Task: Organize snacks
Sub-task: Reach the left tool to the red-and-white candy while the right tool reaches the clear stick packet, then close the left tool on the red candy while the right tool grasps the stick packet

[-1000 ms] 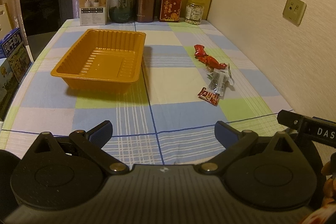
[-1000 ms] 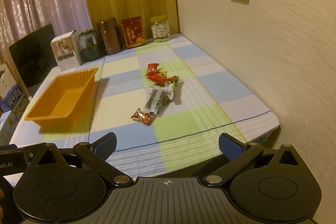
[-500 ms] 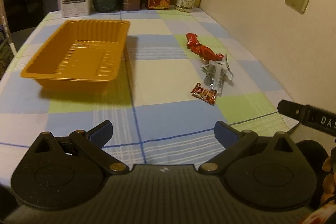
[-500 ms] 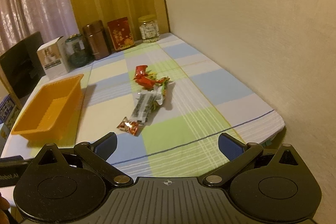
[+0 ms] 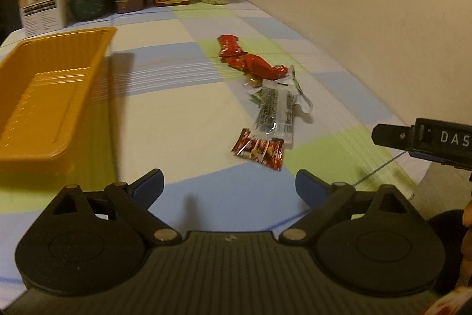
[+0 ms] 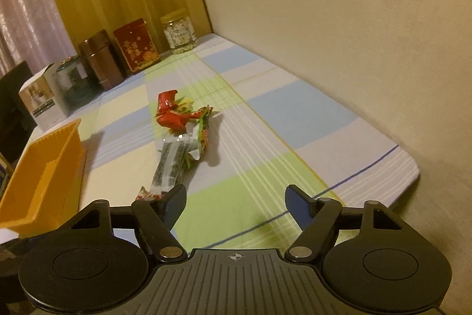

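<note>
Both grippers over the checked-cloth desk [image 5: 183, 114], holding nothing.
Left gripper [image 5: 229, 184] and right gripper [image 6: 235, 201] fingers have just been closing, parted; small red foil snack packet [image 5: 259, 149] lies ahead.

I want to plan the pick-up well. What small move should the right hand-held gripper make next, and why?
Probably ease the right hand-held gripper forward and to its left, over the small red packet. That packet is the nearest snack and lies flat and apart from the pile. The jaws, which have just been closing, hold nothing, and the orange tray holds no snack yet.
</note>
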